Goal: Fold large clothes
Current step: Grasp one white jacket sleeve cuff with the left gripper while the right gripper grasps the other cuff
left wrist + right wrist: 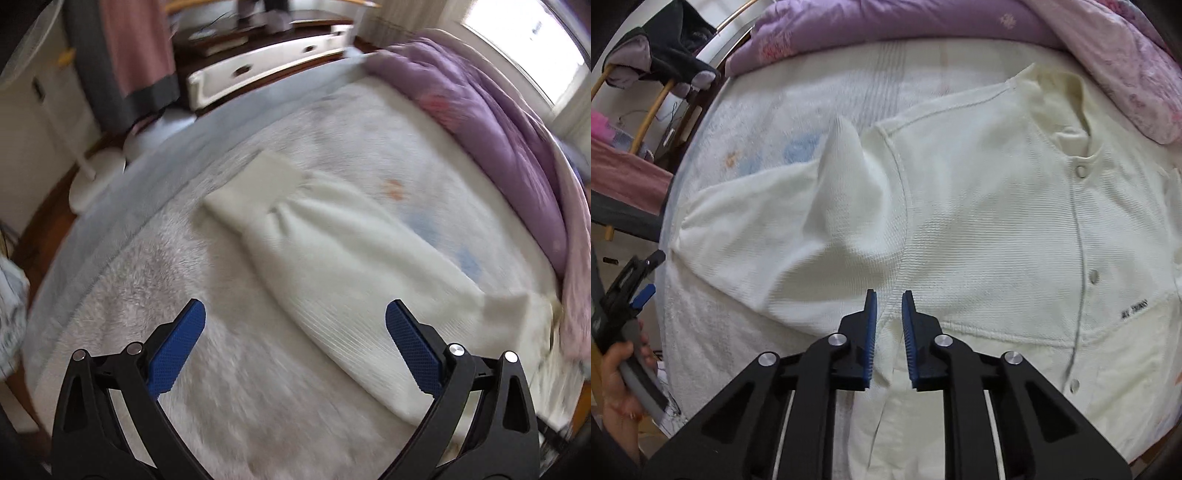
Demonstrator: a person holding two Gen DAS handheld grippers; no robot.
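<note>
A cream button-front cardigan (997,221) is laid flat on the white fleecy bedspread (701,350), front side up, collar toward the purple quilt (886,26) bunched along the far edge of the bed. One sleeve (332,258) is stretched out sideways across the bedspread, with its ribbed cuff (258,188) lying at the far end; near the shoulder a fold of the sleeve is peaked up. The left gripper (295,347) is held above the bedspread with its jaws spread wide, nothing between the blue pads, the sleeve passing under the right-hand pad only. In the right wrist view the same tool is seen at the left edge, gripped by a hand (617,384). The right gripper (888,332) is pointed down at the cardigan near the armpit seam, jaws drawn nearly together with a narrow gap left; whether fabric is pinched between the pads cannot be told. A white drawer unit (273,66) is visible beyond the bed.
</note>
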